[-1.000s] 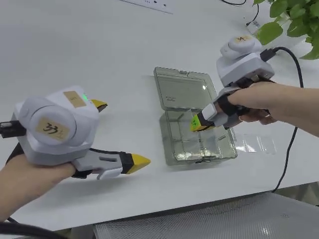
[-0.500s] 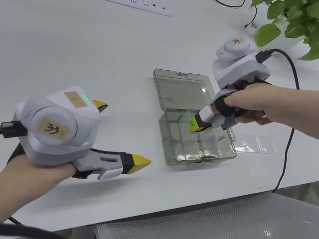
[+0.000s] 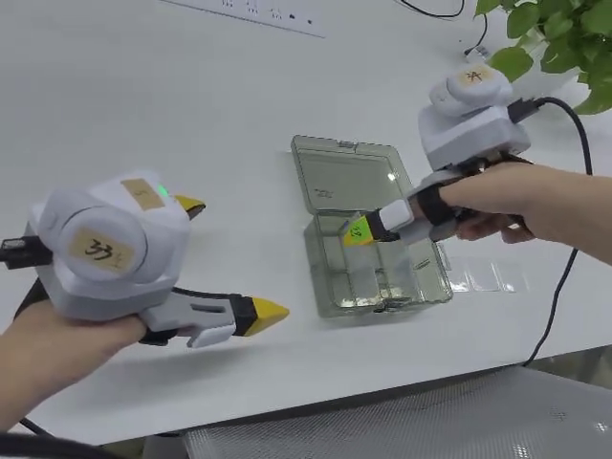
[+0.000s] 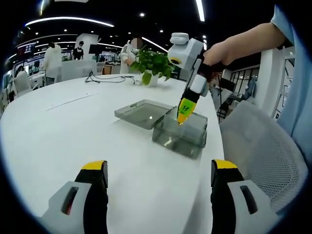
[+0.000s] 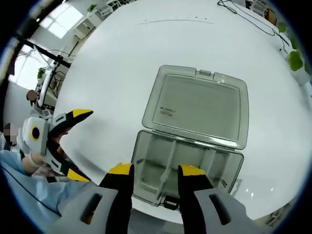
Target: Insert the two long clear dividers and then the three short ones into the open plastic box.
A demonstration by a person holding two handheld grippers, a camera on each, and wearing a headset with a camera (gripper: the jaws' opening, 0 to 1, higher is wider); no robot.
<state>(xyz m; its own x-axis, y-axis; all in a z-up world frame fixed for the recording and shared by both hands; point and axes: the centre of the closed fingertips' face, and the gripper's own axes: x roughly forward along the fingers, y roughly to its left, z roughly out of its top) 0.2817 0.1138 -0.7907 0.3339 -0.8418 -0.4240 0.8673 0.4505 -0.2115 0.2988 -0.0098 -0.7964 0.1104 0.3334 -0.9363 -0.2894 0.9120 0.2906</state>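
The open clear plastic box sits on the white table with its lid laid flat behind it. Clear dividers stand inside it; one long divider runs front to back. My right gripper hovers over the box's left rear part, pointing down into it. In the right gripper view its jaws are apart with nothing visible between them. A few loose clear dividers lie on the table right of the box. My left gripper stands open well left of the box, holding nothing.
A leafy plant stands at the table's far right corner. A black cable hangs past the right edge. A white power strip lies at the back. The table's front edge is close below the box.
My right gripper has moved left over the box, from its right half toward the left rear. The left gripper has stayed put.
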